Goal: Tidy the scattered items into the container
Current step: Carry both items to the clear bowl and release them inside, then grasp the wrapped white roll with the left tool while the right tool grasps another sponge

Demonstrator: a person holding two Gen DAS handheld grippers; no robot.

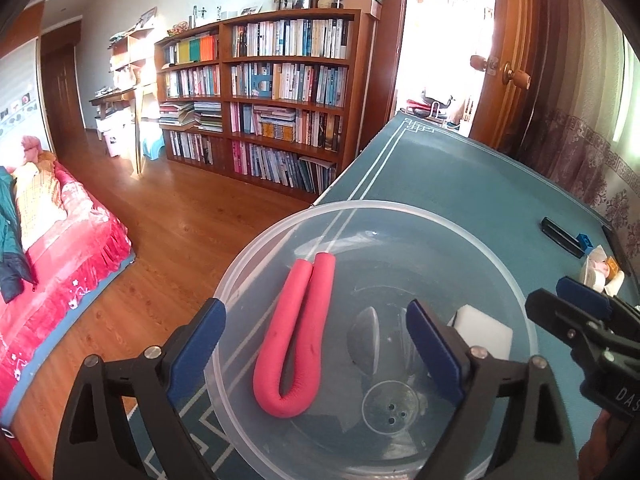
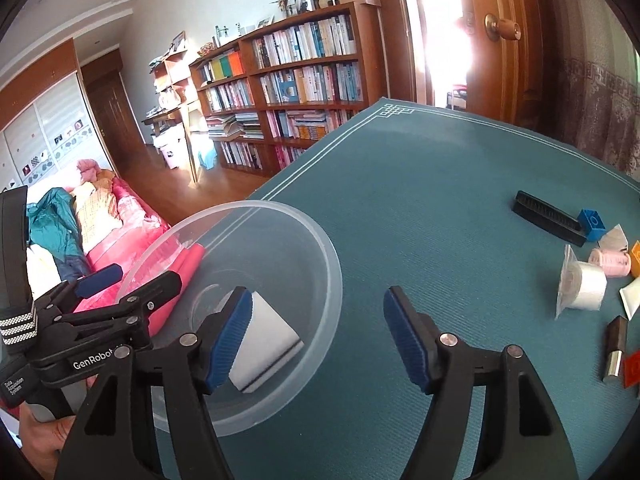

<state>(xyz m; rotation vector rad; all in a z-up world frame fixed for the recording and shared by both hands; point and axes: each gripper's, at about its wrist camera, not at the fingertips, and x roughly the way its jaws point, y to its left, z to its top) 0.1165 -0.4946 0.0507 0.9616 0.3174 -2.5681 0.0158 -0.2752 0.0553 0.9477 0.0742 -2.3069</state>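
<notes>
A clear plastic bowl (image 1: 400,205) (image 2: 334,264) stands on the teal table mat (image 1: 460,176) near its left edge. Inside lie a pink foam tube (image 1: 298,336) (image 2: 192,261) bent into a U and a white sponge block (image 1: 486,330) (image 2: 268,340). My left gripper (image 1: 316,346) (image 2: 128,280) hovers open over the bowl, its fingers on either side of the tube, holding nothing. My right gripper (image 2: 318,338) (image 1: 568,300) is open and empty at the bowl's right rim, its left finger over the sponge. Loose items remain at the table's right: a black comb (image 2: 548,218) (image 1: 562,236), a blue brick (image 2: 592,223), a white tape roll (image 2: 586,286).
More small things lie at the far right: a pink roll (image 2: 610,262), a white tube (image 2: 632,294), a metallic cylinder (image 2: 616,344). Beyond the table's left edge are wooden floor, a red-covered sofa (image 1: 60,240) and a bookshelf (image 1: 260,100). A hand holds the left gripper's handle.
</notes>
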